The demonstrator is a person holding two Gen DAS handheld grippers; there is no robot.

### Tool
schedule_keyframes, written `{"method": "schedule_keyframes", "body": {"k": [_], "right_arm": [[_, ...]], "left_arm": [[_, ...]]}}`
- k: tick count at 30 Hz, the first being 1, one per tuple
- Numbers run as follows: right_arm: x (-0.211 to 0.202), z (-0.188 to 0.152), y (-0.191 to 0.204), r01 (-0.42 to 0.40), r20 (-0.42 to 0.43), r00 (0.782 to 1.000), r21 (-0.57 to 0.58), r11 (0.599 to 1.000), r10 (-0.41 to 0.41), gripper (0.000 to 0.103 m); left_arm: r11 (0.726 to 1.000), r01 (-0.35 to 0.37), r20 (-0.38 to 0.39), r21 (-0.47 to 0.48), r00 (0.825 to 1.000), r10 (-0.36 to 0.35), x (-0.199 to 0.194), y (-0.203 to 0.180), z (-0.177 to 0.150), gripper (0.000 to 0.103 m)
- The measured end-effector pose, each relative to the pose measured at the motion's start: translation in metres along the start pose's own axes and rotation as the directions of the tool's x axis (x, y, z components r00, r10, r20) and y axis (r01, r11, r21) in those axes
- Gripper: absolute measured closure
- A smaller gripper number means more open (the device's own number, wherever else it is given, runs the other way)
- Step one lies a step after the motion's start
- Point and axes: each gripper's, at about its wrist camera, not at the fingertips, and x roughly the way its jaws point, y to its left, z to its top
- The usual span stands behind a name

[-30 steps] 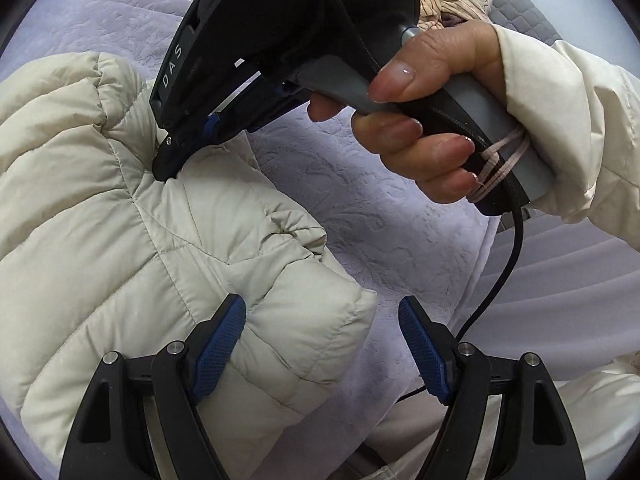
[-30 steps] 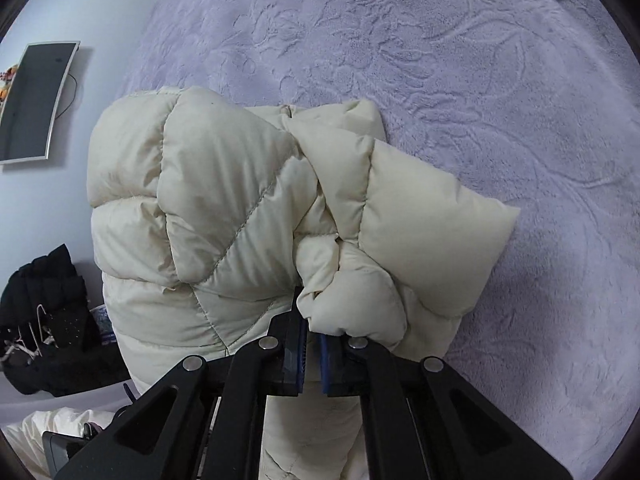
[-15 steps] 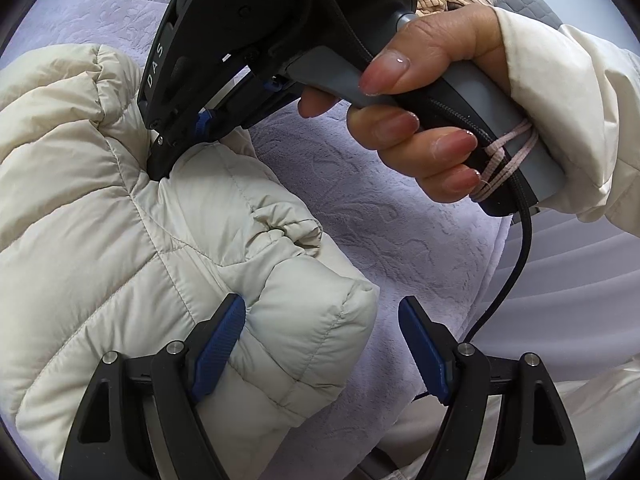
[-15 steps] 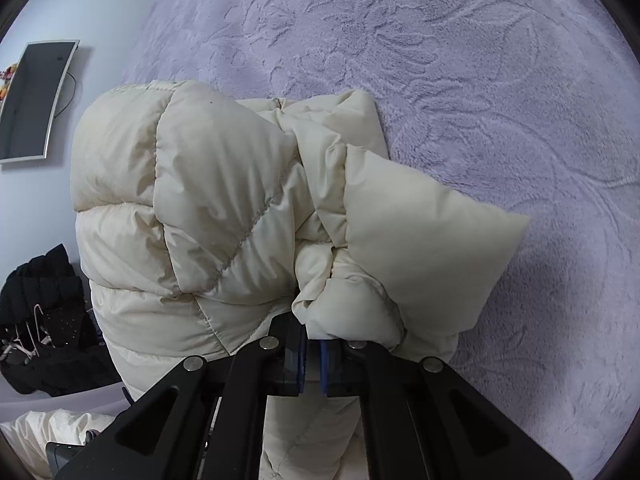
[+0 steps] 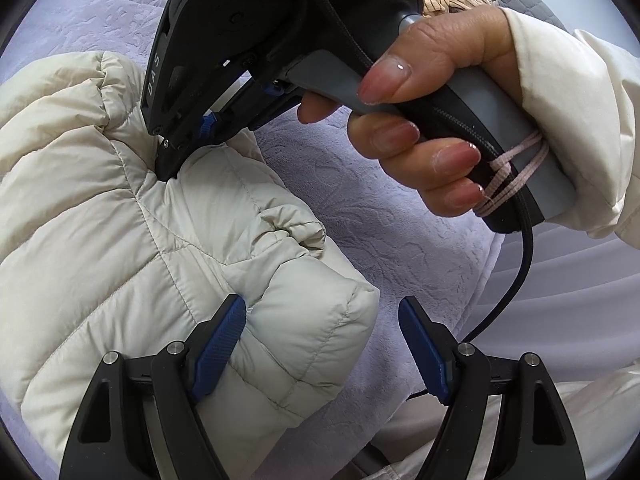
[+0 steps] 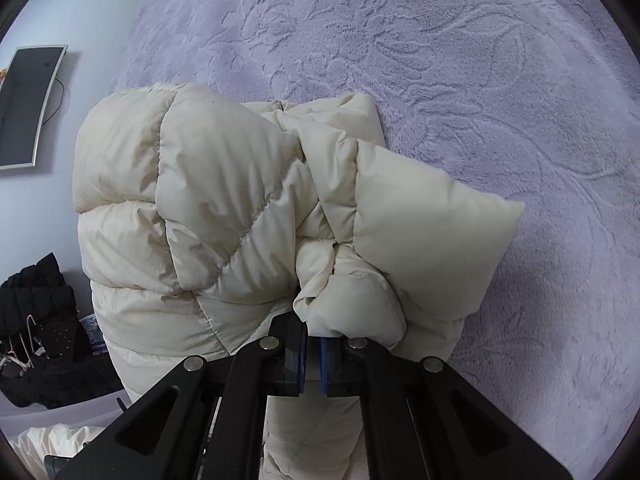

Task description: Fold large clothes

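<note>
The cream jacket [image 6: 224, 216] lies bunched on the lilac bed [image 6: 460, 60], and a large part of it is cut off: in the left wrist view it runs out of the picture on the left and under the left tongs [image 5: 320, 344], and in the right wrist view its lower part is hidden behind the black fingers of the right tongs [image 6: 313, 354]. The tips of the right tongs are buried in a fold, so in the left wrist view only their black body [image 5: 248, 52] and a bit of blue pad can be seen, not the contact itself. The dark heap [image 6: 40, 332] at the left edge is too unclear to name, and the screen [image 6: 30, 106] on the wall is partly cut. Compared with one second ago, the right tongs have moved slightly nearer to the left wrist camera and the jacket has shifted a little to the right in the right wrist view; the grip is the same. The right hand [image 5: 432, 120] wraps around the grey handle, thumb on top and fingers below, and the tool points down and to the left into the jacket. The right tongs are clenched on a puffy fold of the jacket. The left tongs are spread wide; one blue pad [image 5: 218, 350] touches the jacket corner and the other stands free above the bed.
</note>
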Motion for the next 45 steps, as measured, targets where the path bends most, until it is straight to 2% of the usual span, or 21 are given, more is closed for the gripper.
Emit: {"method": "schedule_keyframes", "body": {"k": [5,7,12,14,15,16,18,21,23,24,25,29,31,33,35,39,41,45], "right_arm": [[-0.009,-0.003,0.005,0.011,0.01,1.0,0.017,1.0,-0.012,0.1],[-0.015,-0.006,0.01,0.016,0.018,1.0,0.023,1.0,-0.016,0.095],[-0.036,-0.02,0.027,0.053,0.049,0.997,0.018,0.998,-0.054,0.094],[-0.047,-0.028,0.035,0.059,0.07,0.996,0.019,0.998,-0.06,0.083],[-0.053,-0.033,0.039,0.056,0.084,0.995,0.021,0.998,-0.057,0.066],[-0.059,-0.039,0.045,0.052,0.101,0.993,0.019,0.998,-0.054,0.04],[-0.074,-0.05,0.06,0.074,0.142,0.987,0.001,0.997,-0.073,0.023],[-0.088,-0.07,0.083,0.133,0.182,0.975,-0.02,0.991,-0.127,0.023],[-0.098,-0.081,0.095,0.158,0.207,0.967,-0.025,0.987,-0.15,0.023],[-0.103,-0.086,0.1,0.174,0.219,0.962,-0.023,0.984,-0.165,0.023],[-0.107,-0.091,0.104,0.189,0.231,0.956,-0.021,0.982,-0.179,0.021],[-0.117,-0.113,0.123,0.243,0.276,0.932,0.003,0.97,-0.234,0.017],[-0.12,-0.123,0.128,0.26,0.295,0.921,0.021,0.965,-0.254,0.009],[-0.124,-0.132,0.134,0.271,0.32,0.909,0.034,0.962,-0.268,0.009],[-0.125,-0.137,0.138,0.288,0.338,0.897,0.043,0.957,-0.285,0.0],[-0.133,-0.148,0.145,0.325,0.398,0.86,0.058,0.944,-0.321,0.0],[-0.137,-0.152,0.15,0.339,0.41,0.85,0.054,0.939,-0.33,0.0],[-0.143,-0.161,0.161,0.402,0.432,0.818,0.042,0.915,-0.379,0.0]], "left_arm": [[0.998,-0.014,0.042,-0.067,0.999,0.017,-0.028,0.01,0.005,0.024],[0.994,-0.045,0.067,-0.104,0.996,0.052,-0.046,0.018,0.005,0.024],[0.963,-0.134,0.115,-0.234,0.98,0.164,-0.092,0.045,-0.003,0.024],[0.941,-0.165,0.123,-0.295,0.97,0.209,-0.108,0.057,-0.008,0.024],[0.928,-0.185,0.125,-0.324,0.964,0.235,-0.116,0.061,-0.01,0.024],[0.913,-0.207,0.122,-0.351,0.957,0.264,-0.121,0.064,-0.015,0.024],[0.885,-0.235,0.106,-0.401,0.948,0.3,-0.131,0.073,-0.02,0.024],[0.856,-0.246,0.11,-0.455,0.938,0.328,-0.144,0.082,-0.031,0.023],[0.845,-0.258,0.118,-0.468,0.93,0.349,-0.15,0.084,-0.036,0.003],[0.84,-0.268,0.127,-0.472,0.922,0.366,-0.155,0.084,-0.038,0.001],[0.837,-0.274,0.137,-0.474,0.916,0.378,-0.16,0.082,-0.044,0.001],[0.827,-0.271,0.141,-0.492,0.913,0.383,-0.169,0.083,-0.05,0.001],[0.82,-0.28,0.128,-0.499,0.912,0.39,-0.173,0.081,-0.055,0.001],[0.807,-0.306,0.126,-0.505,0.899,0.42,-0.18,0.079,-0.057,0.001],[0.794,-0.329,0.128,-0.511,0.885,0.448,-0.186,0.074,-0.058,0.001],[0.771,-0.373,0.125,-0.516,0.858,0.498,-0.197,0.069,-0.059,0.001],[0.764,-0.377,0.133,-0.524,0.85,0.51,-0.201,0.066,-0.061,0.001],[0.726,-0.401,0.125,-0.558,0.824,0.552,-0.208,0.057,-0.066,0.001]]}}
